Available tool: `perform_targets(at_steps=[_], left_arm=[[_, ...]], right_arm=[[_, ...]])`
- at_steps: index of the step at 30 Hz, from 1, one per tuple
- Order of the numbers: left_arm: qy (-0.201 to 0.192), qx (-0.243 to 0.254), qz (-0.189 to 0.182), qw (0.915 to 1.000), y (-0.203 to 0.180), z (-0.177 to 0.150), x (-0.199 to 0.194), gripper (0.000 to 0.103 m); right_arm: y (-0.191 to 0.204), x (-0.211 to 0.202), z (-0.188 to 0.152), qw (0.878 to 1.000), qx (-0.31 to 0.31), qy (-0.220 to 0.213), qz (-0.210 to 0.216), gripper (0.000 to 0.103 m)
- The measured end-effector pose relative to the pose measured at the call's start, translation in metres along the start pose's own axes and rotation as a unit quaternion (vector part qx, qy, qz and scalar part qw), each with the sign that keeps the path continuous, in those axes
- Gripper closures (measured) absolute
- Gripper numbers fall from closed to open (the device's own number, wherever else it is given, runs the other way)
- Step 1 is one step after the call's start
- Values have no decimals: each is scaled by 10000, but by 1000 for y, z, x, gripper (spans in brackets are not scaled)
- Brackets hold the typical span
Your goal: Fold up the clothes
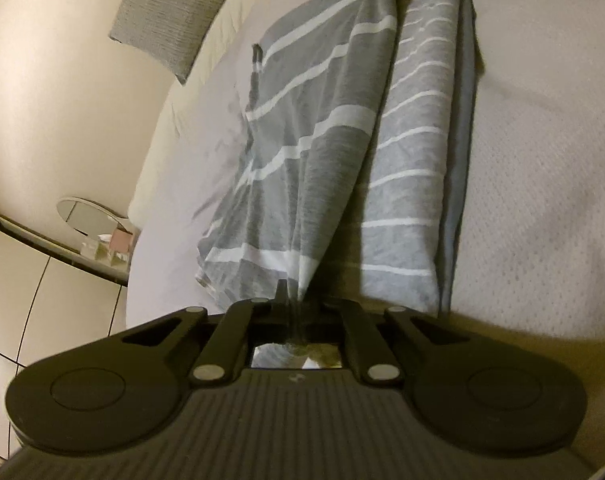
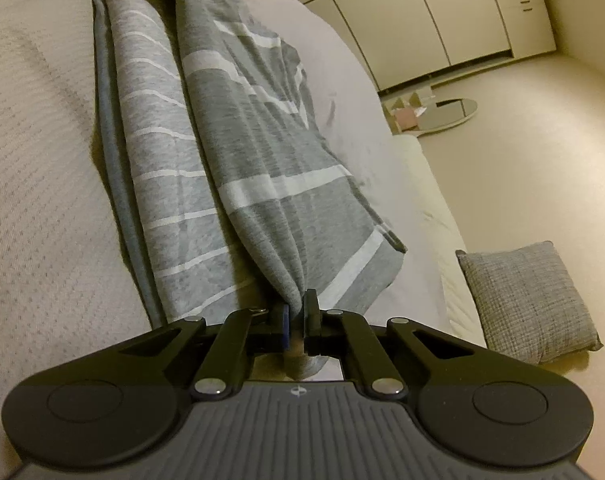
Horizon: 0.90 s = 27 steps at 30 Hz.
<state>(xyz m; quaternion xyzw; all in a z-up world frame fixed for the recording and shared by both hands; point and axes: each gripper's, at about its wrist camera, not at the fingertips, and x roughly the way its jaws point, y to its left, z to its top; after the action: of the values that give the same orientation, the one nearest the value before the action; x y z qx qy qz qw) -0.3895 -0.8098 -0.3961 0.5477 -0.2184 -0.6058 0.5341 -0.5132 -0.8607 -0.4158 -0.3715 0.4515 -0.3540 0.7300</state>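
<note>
My left hand-held gripper (image 1: 288, 300) is pressed together, pinching one end of the grey striped shirt (image 1: 314, 148), and my right hand-held gripper (image 2: 297, 314) pinches the opposite end the same way. Between them the gripped fold is pulled taut and raised off the bed (image 1: 542, 168), while the rest of the shirt lies beneath and beside it on the pale quilted cover. A grey cushion (image 2: 530, 300) leans by the bed's edge, and an oval mirror (image 2: 452, 114) lies near some small boxes (image 2: 406, 112) beyond the mattress.
</note>
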Motion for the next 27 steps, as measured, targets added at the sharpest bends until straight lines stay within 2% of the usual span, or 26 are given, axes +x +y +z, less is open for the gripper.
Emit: perform_targets(at_steps=[11,19,22,24,27], left_arm=[[429,78,-164,9989,3,10,13,100],[494,105,-183,9986,2,10,16,101],[444,20,-187,9988,4,8,16,101],[369,-112,-103,9992,12,7,14,101],[203,-520,190,9983,30,7,-1,101]], right_arm=[[-5,1,-5,9996,163,-32,241,101],[-4,0,-5,9994,192,-27,295,100],[-8,1,-4,9987,243,34,439,101],[-20,-3,-2,9985,391,-21,391,103],[-43,-28,1,9943,994,-373,-8,103]])
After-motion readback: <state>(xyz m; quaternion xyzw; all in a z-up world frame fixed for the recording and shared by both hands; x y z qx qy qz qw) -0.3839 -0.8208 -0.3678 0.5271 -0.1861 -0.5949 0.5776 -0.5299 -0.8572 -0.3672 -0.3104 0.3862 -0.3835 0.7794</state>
